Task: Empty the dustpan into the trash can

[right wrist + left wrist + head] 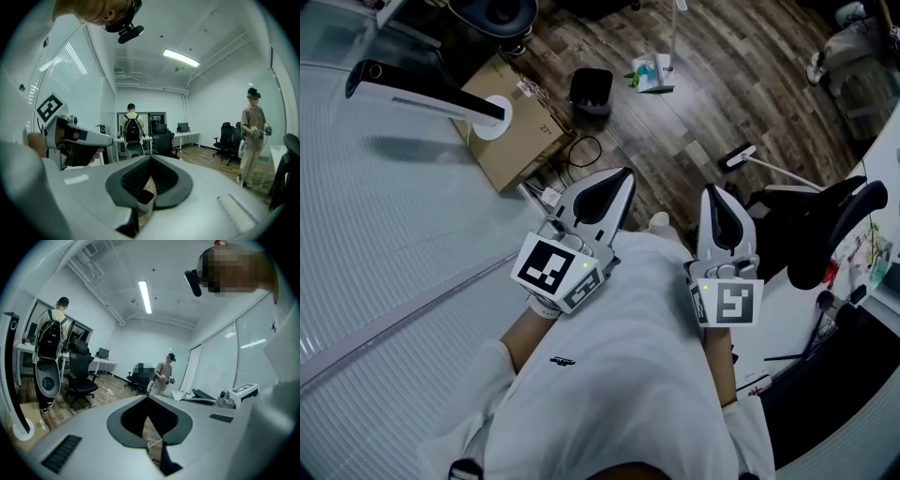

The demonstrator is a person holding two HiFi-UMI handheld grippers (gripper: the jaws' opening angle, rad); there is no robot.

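Observation:
In the head view a small black trash can (pixel 592 91) stands on the wooden floor ahead of me. To its right stands an upright dustpan (pixel 653 72), white and teal, with scraps in it and its handle pointing away. My left gripper (pixel 623 174) and right gripper (pixel 712 191) are held side by side in front of my white shirt, well short of both. Each is shut with nothing between its jaws. The left gripper (pixel 148 397) and right gripper (pixel 150 157) show the same in their own views. Neither of these shows the trash can or the dustpan.
A broom (pixel 739 157) with a white handle lies on the floor right of the dustpan. A cardboard box (pixel 511 131) and a white tower fan (pixel 422 94) stand at left. A black office chair (pixel 825 220) is at right. Two other people (pixel 164 376) (pixel 131 126) stand in the room.

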